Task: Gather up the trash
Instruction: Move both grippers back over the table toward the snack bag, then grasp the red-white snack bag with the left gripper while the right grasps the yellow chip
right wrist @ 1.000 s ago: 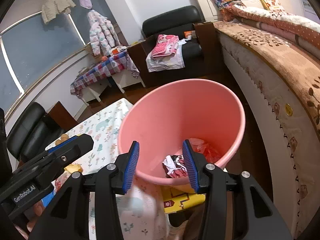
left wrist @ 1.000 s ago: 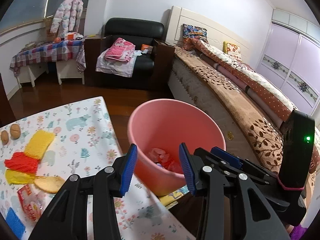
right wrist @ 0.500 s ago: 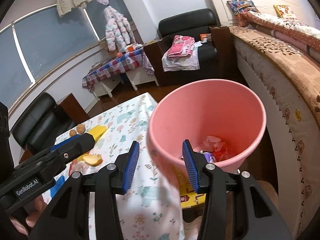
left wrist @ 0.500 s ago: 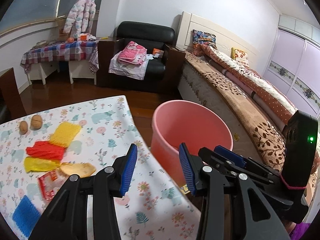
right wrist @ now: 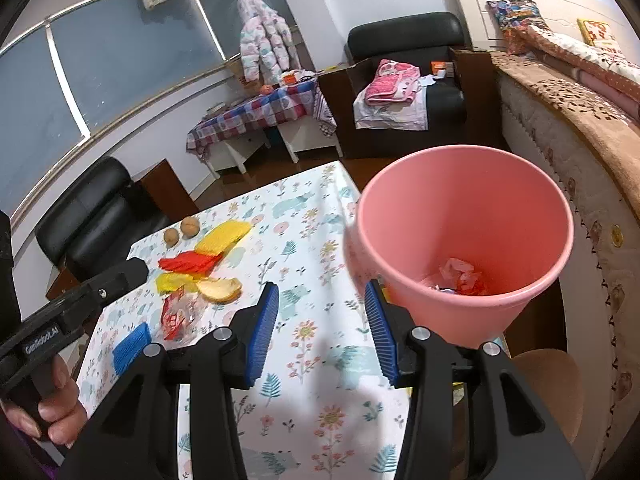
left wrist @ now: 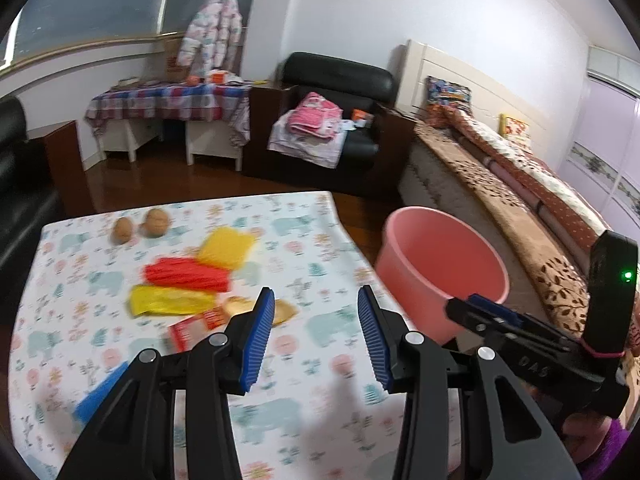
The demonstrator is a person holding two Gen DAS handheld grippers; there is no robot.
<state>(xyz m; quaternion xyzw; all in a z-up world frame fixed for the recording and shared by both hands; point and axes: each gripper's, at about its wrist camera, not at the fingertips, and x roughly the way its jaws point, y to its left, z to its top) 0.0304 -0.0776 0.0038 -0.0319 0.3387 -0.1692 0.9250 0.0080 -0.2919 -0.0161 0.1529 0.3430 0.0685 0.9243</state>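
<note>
The pink bin (right wrist: pixel 460 240) stands just off the right edge of the table (right wrist: pixel 320 400), most likely so trash can be dropped in without a long carry. Some crumpled wrappers (right wrist: pixel 460 276) already lie at the bottom of it. The rest of the trash sits in a bunch on the far left part of the table: a yellow net (left wrist: pixel 226 246), a red net (left wrist: pixel 186 274), a yellow bag (left wrist: pixel 168 300), a peel (right wrist: pixel 219 289), a red packet (right wrist: pixel 174 314) and a blue net (right wrist: pixel 131 344). They touch or overlap each other, so picking just one will take care. Two brown nuts (left wrist: pixel 140 226) lie a little behind the bunch; I cannot tell if they count as trash. The left gripper (left wrist: pixel 316 330) hangs over the table, tipped down and pointing toward the bunch, with the peel just past its left finger. Its jaws are spread apart with nothing in them. The right gripper (right wrist: pixel 322 328) is also tipped down, over the table edge next to the bin, and its right finger looks to be right by the bin's wall. Its jaws are spread too and hold nothing. A hand (right wrist: pixel 48 404) can be seen wrapped around the left gripper's handle. My guess is the left gripper is lined up to grab the next piece.
</note>
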